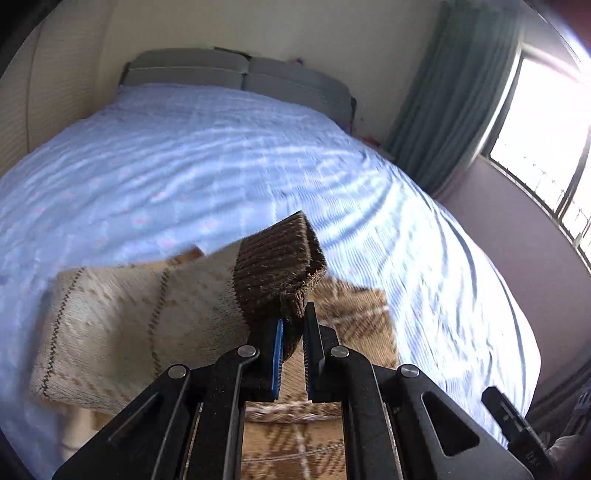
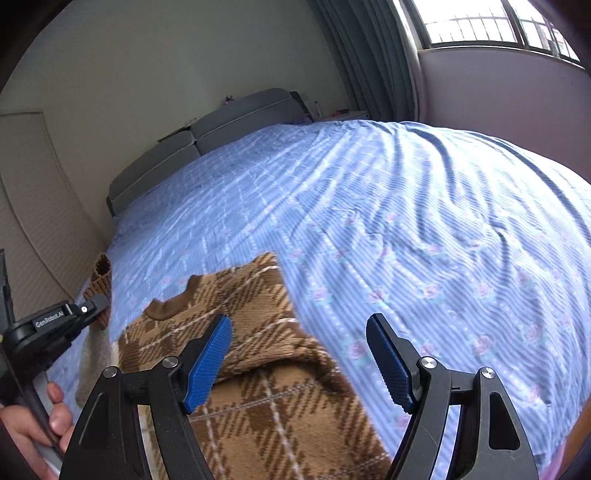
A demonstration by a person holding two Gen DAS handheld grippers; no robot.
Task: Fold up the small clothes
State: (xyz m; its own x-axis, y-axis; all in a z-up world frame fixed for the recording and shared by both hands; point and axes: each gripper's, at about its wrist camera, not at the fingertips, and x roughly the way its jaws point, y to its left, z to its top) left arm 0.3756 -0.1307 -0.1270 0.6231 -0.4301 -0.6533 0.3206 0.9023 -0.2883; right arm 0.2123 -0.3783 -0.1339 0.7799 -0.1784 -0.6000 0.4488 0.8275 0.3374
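Note:
A small brown plaid knit sweater (image 2: 258, 369) lies on the blue bedspread (image 2: 406, 221), its collar (image 2: 166, 306) toward the headboard. My left gripper (image 1: 293, 332) is shut on the dark brown ribbed sleeve cuff (image 1: 277, 266) and holds the sleeve lifted, its pale inside (image 1: 129, 325) showing above the sweater body (image 1: 351, 325). It also shows at the left of the right wrist view (image 2: 99, 301), with the cuff (image 2: 99, 280) sticking up. My right gripper (image 2: 299, 350) is open and empty, hovering over the sweater's right edge.
The bed has a grey headboard (image 1: 240, 74) against the far wall. A window (image 2: 498, 22) and grey-green curtain (image 1: 450, 103) are on the right. A person's hand (image 2: 37, 421) holds the left gripper's handle. The bedspread (image 1: 184, 166) is wrinkled on the right.

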